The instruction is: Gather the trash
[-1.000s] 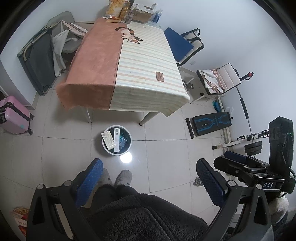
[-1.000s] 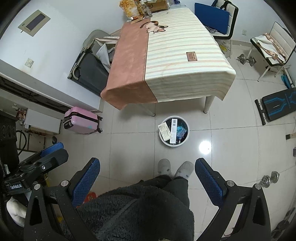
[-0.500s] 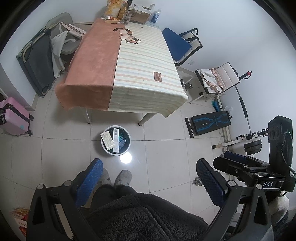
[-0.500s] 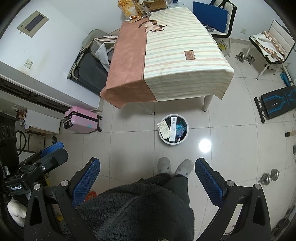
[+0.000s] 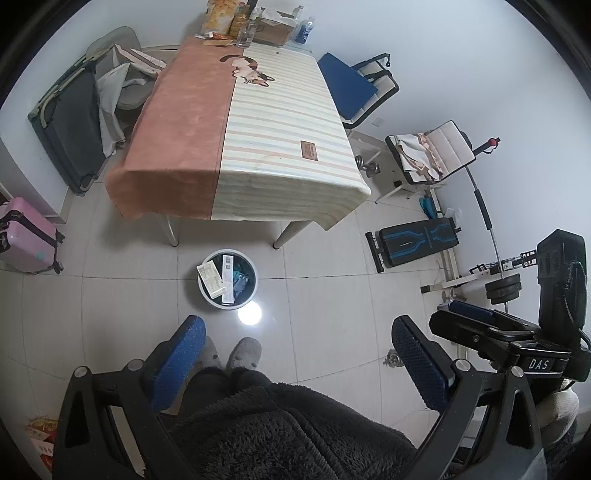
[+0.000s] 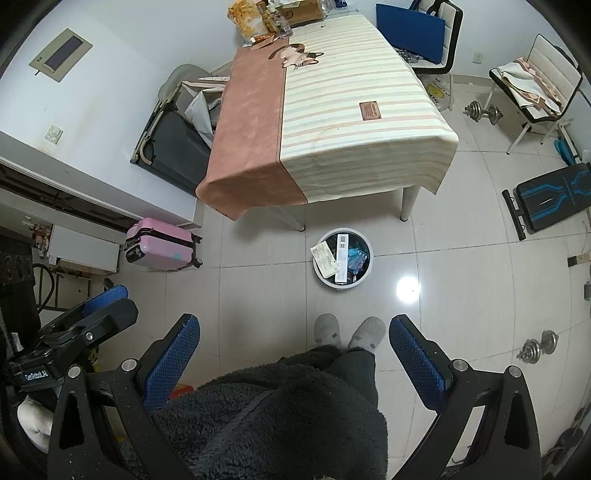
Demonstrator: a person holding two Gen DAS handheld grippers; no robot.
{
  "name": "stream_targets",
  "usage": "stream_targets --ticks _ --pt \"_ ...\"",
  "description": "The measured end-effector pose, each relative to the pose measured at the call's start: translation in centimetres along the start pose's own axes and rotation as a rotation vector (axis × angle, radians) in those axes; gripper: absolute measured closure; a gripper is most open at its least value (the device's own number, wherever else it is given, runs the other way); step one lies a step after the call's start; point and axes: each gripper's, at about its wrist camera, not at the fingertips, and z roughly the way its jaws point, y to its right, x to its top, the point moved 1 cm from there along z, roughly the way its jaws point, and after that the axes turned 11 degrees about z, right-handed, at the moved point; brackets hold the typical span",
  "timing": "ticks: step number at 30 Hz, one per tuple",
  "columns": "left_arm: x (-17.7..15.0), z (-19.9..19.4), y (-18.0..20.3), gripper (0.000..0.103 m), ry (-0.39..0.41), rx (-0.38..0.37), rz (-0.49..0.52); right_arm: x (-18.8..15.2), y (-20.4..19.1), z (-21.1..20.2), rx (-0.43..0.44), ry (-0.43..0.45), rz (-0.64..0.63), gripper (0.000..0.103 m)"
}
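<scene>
The left gripper point(image 5: 297, 360) has its blue-padded fingers point(image 5: 179, 362) spread wide with nothing between them but the person's dark fleece coat point(image 5: 280, 432) and grey slippers point(image 5: 244, 352). The right gripper point(image 6: 293, 356) is likewise spread wide and empty, its fingers point(image 6: 415, 360) framing the same coat and slippers. In the left wrist view the right gripper's body shows just outside the right-hand finger; in the right wrist view the left gripper's body sits outside the left-hand finger.

Beyond the fingertips, ahead of the slippers, a round white trash bin point(image 5: 207, 299) point(image 6: 325, 281) stands on the tiled floor point(image 5: 325, 306). It holds a flat cream carton point(image 5: 211, 277), a long white box point(image 5: 228, 273) beside it and blue wrappers point(image 5: 242, 280). A bright light reflection point(image 5: 250, 313) lies on the tiles just beside the bin, on the near side.

Past the bin stands the bench point(image 5: 291, 229), draped in a cloth that is pink-brown on the left and striped cream on the right point(image 5: 280, 133). A small brown label point(image 5: 309, 150) is on the striped half, and a cat picture point(image 5: 251, 72) lies further along. At the far end are snack bags, bottles and a cardboard box point(image 5: 273, 29).

Out beyond the left-hand finger stands a pink suitcase point(image 5: 26, 236). Out beyond the right-hand finger lie a black and blue exercise pad point(image 5: 419, 242), a barbell point(image 5: 484, 210) and two chairs point(image 5: 432, 155).
</scene>
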Motion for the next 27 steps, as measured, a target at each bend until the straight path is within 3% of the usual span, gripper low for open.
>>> stream_targets --ticks 27 --pt "-0.15 -0.16 -0.07 0.000 0.002 -0.005 0.006 0.18 -0.13 -0.67 0.008 0.002 -0.003 0.000"
